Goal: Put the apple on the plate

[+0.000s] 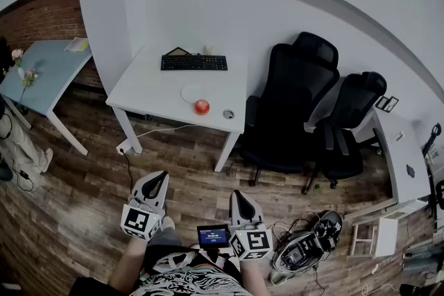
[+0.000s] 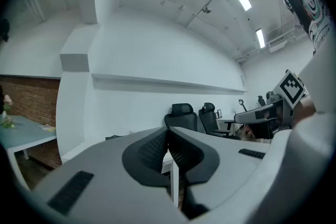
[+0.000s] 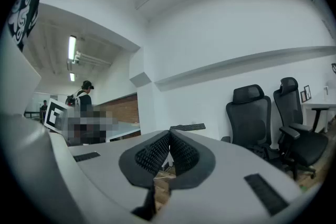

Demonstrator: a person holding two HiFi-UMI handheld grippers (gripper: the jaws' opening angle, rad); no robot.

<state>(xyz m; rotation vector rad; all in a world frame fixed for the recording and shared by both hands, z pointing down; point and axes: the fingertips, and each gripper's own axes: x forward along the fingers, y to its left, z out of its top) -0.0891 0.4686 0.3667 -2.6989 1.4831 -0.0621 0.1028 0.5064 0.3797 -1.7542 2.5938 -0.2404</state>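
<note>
Red apple [image 1: 202, 107] just beside one plate [image 1: 189, 93], one keyboard [image 1: 193, 62], two black chairs [image 1: 295, 104]; left gripper [image 1: 159, 177] and right gripper [image 1: 239, 195] closed tight, empty.

Open wooden floor [image 1: 201, 177] up to the white table [image 1: 152, 97]. Bare tabletop left of plate [image 1: 191, 93] and apple [image 1: 202, 107]; keyboard [image 1: 193, 62] behind, small round object [image 1: 228, 114] right, black chairs [image 1: 295, 107] crowding the right end.
</note>
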